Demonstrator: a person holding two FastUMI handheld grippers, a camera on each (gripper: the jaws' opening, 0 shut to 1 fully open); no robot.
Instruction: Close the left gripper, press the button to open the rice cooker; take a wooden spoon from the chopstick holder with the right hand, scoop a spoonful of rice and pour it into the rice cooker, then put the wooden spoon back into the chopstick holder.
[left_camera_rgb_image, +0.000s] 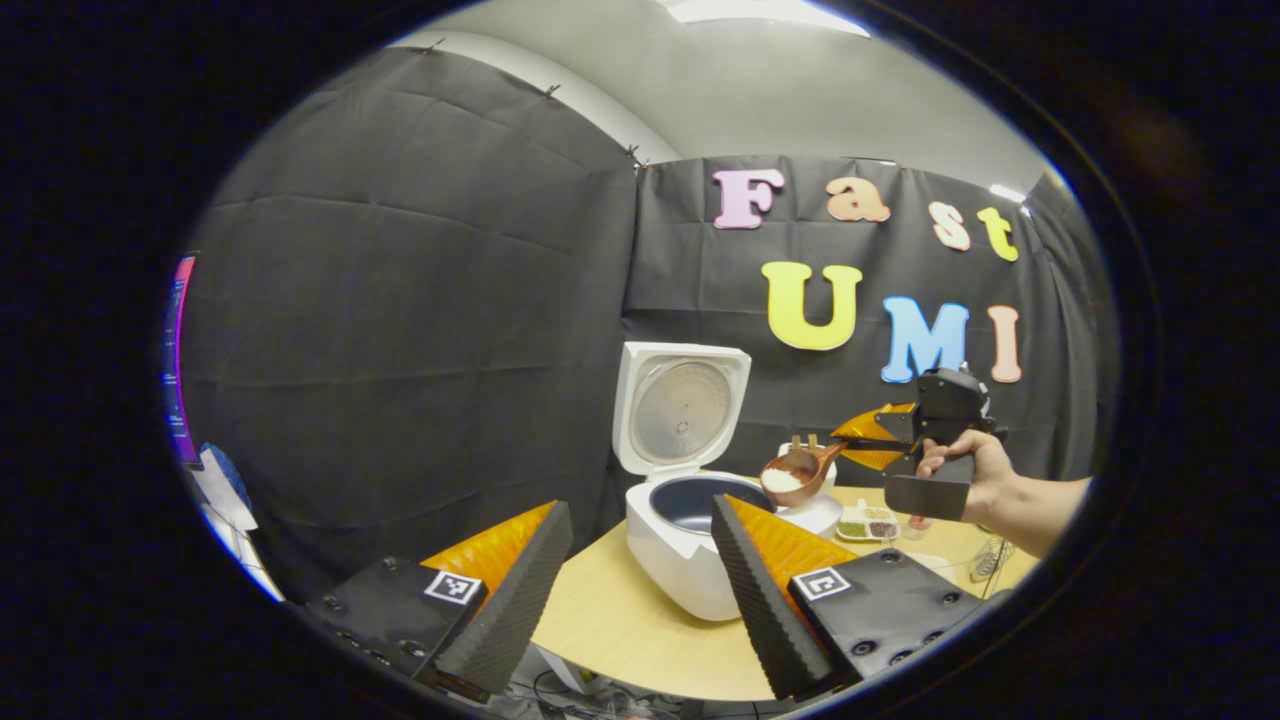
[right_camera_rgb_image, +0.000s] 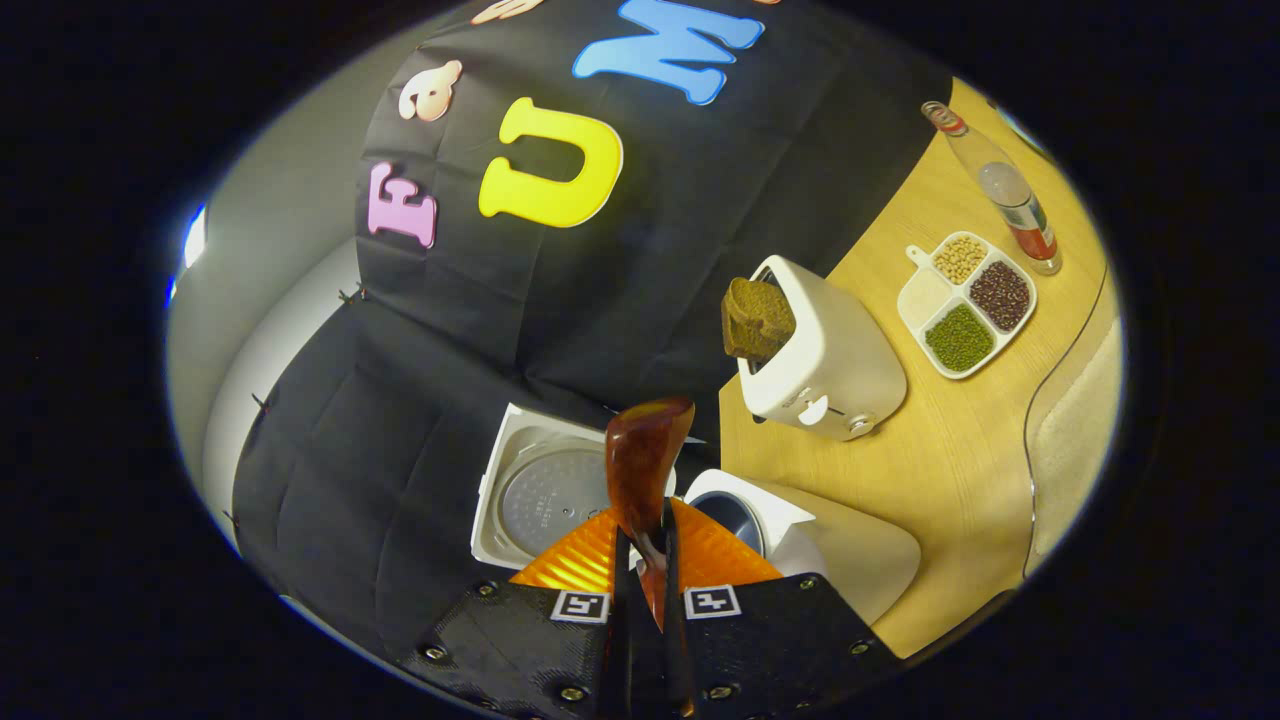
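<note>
A pale wooden tabletop (left_camera_rgb_image: 620, 620) is seen inside a booth walled with black cloth, under a grey ceiling with a bright light strip. On it a white rice cooker (left_camera_rgb_image: 680, 560) stands with its lid (left_camera_rgb_image: 680, 410) raised upright and its dark inner pot (left_camera_rgb_image: 705, 500) exposed. In the right gripper view, a white toaster (right_camera_rgb_image: 830, 370) holding a slice of brown bread (right_camera_rgb_image: 757, 317) is seen at about 2 o'clock from the cooker (right_camera_rgb_image: 800, 540); farther out in the same direction lie a white divided dish (right_camera_rgb_image: 965, 305) of beige, dark red and green grains and a clear bottle (right_camera_rgb_image: 1005, 190) with a red cap.

The left claw (left_camera_rgb_image: 640, 570) is spread wide, nothing being held between its fingers; the cooker sits beyond the gap, toward 1 o'clock.

The right claw (right_camera_rgb_image: 645, 560) is pressed together on the handle of a glossy brown wooden spoon (right_camera_rgb_image: 645, 470), which projects from it toward 12 o'clock across the raised lid (right_camera_rgb_image: 545, 500). In the left gripper view, this claw (left_camera_rgb_image: 850, 445) is seen gripped by a hand (left_camera_rgb_image: 965, 465) at 3 o'clock from the lid, and the spoon's bowl (left_camera_rgb_image: 790, 475), filled with white rice (left_camera_rgb_image: 780, 481), is held just above the right-hand rim of the open pot.
</note>
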